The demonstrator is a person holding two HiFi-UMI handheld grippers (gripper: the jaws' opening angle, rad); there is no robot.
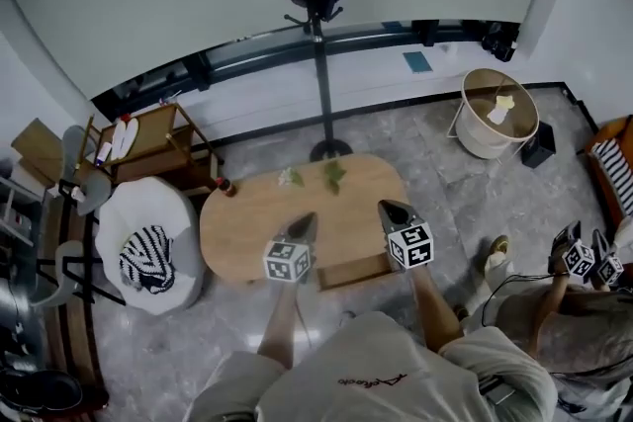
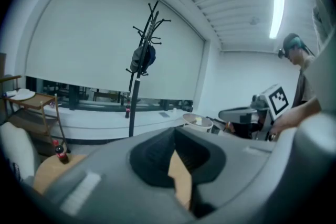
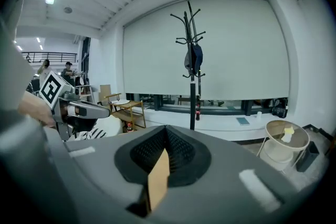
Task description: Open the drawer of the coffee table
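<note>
Even ceiling-strip light point(image 2: 276, 16), fisheye-warped dark edges, soft focus.

A bottle point(image 1: 226, 186) stands on the table's point(image 1: 247, 224) left end. A coat stand point(image 1: 321, 64) rises behind the table, an armchair point(image 1: 148, 247) sits left, and a basket point(image 1: 497, 114) stands back right.

Office lounge, coat stand point(image 1: 319, 35), coffee table point(image 1: 252, 222), armchair point(image 1: 148, 203)
</note>
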